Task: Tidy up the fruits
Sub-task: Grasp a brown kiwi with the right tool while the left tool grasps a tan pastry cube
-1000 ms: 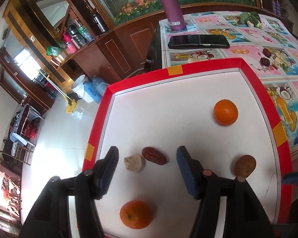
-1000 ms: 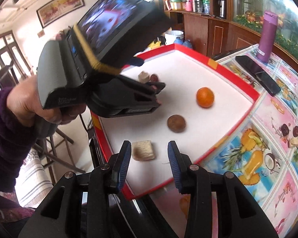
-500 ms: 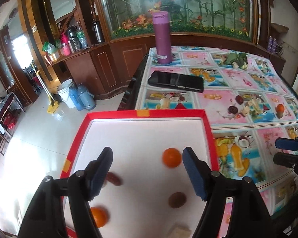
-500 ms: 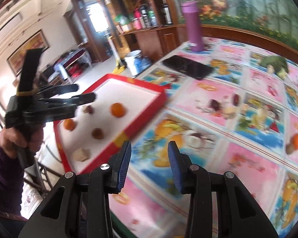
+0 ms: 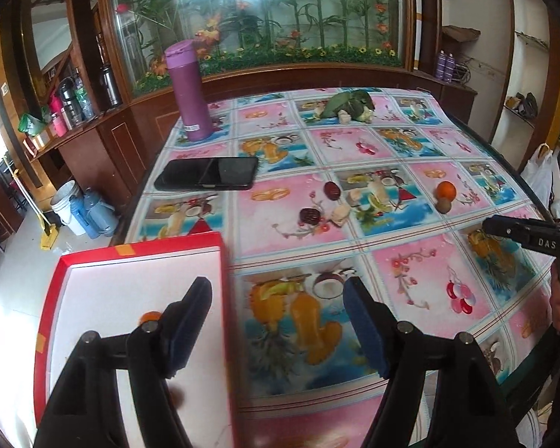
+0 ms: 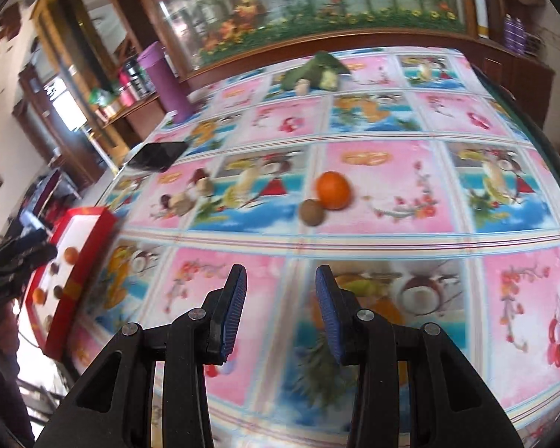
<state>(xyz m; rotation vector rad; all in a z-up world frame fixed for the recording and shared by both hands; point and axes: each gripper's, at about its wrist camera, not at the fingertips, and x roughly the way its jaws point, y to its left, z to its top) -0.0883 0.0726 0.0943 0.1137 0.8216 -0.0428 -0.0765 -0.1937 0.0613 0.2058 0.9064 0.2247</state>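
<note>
A red-rimmed white tray (image 5: pixel 220 257) sits at the table's near left; an orange (image 5: pixel 150 315) in it peeks out behind my left finger. The tray also shows in the right wrist view (image 6: pixel 93 246) with several fruits inside. Loose on the fruit-print cloth lie an orange (image 6: pixel 332 190) touching a brown kiwi (image 6: pixel 311 212), two dark red dates (image 5: pixel 332 190) (image 5: pixel 310 215) and pale chunks (image 5: pixel 339 215). My left gripper (image 5: pixel 276 321) is open and empty above the tray's right edge. My right gripper (image 6: pixel 280 310) is open and empty, short of the orange and kiwi.
A black phone (image 5: pixel 207 178) lies at the table's left side, a purple flask (image 5: pixel 190 93) stands behind it. A green leafy vegetable (image 5: pixel 351 102) lies at the far edge. A wooden cabinet with an aquarium (image 5: pixel 265 15) runs behind the table.
Both grippers have swung right, away from the tray and out over the tablecloth. The right gripper now faces the loose orange and kiwi. Both stay open.
</note>
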